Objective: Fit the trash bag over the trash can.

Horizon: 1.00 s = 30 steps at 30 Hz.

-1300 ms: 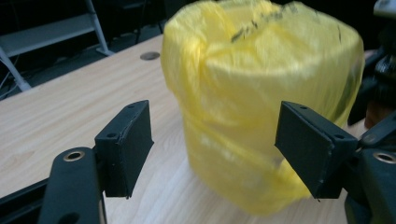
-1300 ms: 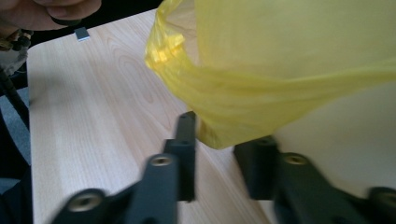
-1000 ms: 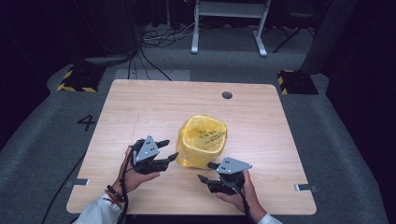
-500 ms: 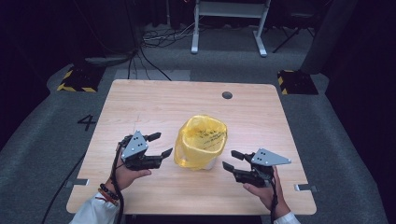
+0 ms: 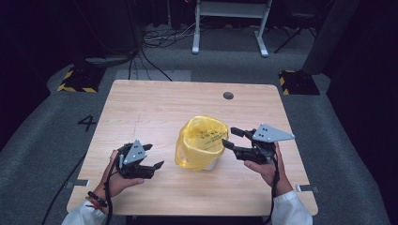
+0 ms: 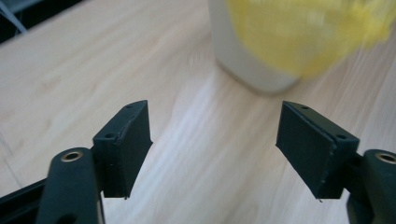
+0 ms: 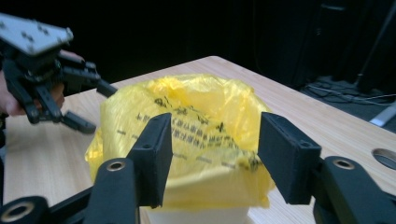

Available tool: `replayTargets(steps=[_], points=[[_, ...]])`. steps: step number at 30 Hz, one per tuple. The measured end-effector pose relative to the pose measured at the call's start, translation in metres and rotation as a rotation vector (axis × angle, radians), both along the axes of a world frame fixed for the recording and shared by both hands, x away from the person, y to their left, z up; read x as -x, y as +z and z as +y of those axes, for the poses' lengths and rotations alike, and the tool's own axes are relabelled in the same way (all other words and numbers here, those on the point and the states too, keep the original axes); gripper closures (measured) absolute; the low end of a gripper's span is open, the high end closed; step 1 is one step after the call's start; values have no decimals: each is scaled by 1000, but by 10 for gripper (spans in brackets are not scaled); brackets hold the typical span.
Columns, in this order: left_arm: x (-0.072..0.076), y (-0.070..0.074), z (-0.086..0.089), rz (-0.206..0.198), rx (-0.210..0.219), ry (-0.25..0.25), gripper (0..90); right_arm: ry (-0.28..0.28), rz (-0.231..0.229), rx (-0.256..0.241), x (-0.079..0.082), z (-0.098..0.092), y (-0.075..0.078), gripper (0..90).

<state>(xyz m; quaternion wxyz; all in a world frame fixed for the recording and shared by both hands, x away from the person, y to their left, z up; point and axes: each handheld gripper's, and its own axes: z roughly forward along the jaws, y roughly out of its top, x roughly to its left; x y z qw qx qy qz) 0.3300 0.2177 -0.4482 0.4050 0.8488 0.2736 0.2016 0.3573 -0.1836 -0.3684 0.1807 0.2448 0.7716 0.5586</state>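
A white bin (image 6: 247,65) lined with a yellow bag (image 5: 202,140) stands at the middle of the wooden table (image 5: 155,108). My left gripper (image 5: 155,155) hovers open a short way left of the bin, apart from it. In the left gripper view its fingers (image 6: 123,144) are spread wide, with bare table between them and the bin base beyond. My right gripper (image 5: 228,137) is open at the bag's right side, level with the rim. In the right gripper view the yellow bag (image 7: 205,116) sits just past the open gripper (image 7: 215,154), and the left gripper (image 7: 98,108) shows beyond.
A round hole (image 5: 228,95) is in the table near its far edge. The table's front edge lies just under both hands. Cables, a white stand (image 5: 230,23) and yellow-black blocks (image 5: 75,79) lie on the floor beyond.
My left gripper has drawn back left from the bag. My right gripper has swung out to the right and then forward, ending beside the bag's rim. The bin has stayed put.
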Motion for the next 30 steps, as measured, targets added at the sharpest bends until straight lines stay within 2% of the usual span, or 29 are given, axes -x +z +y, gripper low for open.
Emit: replayTargets(steps=[3, 5, 7, 10, 15, 18, 20, 24, 29, 30], points=[[4, -13, 7, 47, -12, -13, 233, 35, 7, 0, -8, 3, 6, 530], [5, -22, 12, 87, -24, -9, 220, 69, 14, 33, -13, 9, 11, 556], [6, -30, 15, 111, -37, 5, 223, 75, 8, 76, -17, 18, 16, 588], [7, -39, 20, 141, -47, 7, 222, 84, 28, 116, -24, 31, 19, 611], [6, -50, 22, 164, -84, 3, 221, 87, 60, 166, -32, 47, 19, 615], [3, -52, 26, 191, -60, -3, 215, 101, 95, 173, -36, 52, 17, 588], [2, -54, 27, 201, -45, -3, 209, 103, 100, 182, -37, 56, 15, 578], [0, -56, 27, 182, -31, -14, 178, 108, 123, 224, -41, 61, 11, 540], [-1, -56, 27, 185, -33, -15, 174, 120, 151, 262, -42, 63, 8, 512], [-1, -56, 27, 185, -34, -14, 174, 116, 153, 287, -41, 65, 7, 507]])
